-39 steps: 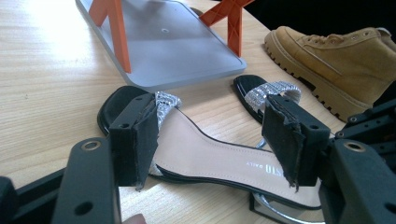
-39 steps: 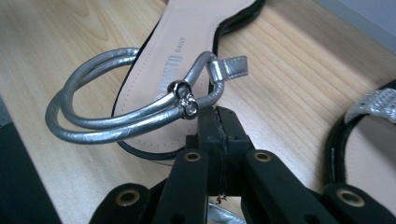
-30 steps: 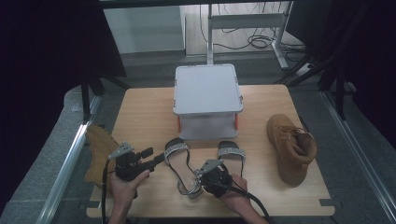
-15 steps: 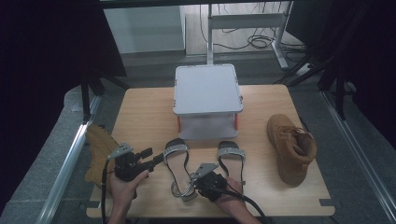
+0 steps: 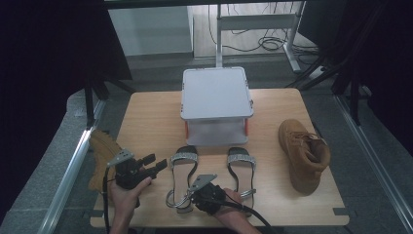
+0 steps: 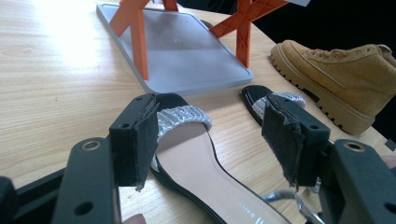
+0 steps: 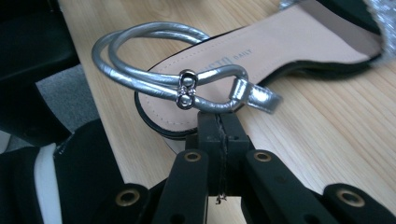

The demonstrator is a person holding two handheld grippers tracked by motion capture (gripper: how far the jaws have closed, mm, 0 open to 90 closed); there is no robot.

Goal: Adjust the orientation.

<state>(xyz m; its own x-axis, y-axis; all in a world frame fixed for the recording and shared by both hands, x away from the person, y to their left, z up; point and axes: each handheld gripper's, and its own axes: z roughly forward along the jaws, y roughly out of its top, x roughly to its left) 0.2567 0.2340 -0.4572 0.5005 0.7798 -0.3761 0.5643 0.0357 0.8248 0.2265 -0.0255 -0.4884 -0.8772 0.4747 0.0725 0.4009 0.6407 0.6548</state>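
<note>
Pressed together on the thin silver ankle strap (image 7: 212,106) of the left sandal (image 5: 181,175), the right hand-held gripper (image 5: 196,193) could let it slip, while the left hand-held gripper (image 5: 157,164) beside that sandal stays spread.

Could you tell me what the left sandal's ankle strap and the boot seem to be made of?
Strap: likely faux leather with a metallic silver finish; it is glossy and rolled into smooth cords, with small metal studs. Boot: probably tan suede or nubuck; matte, napped surface, with a lugged, rubber-like sole.

Left gripper (image 5: 157,163) held level, jaws wide apart; right gripper (image 5: 187,194) low, jaws pressed together.
</note>
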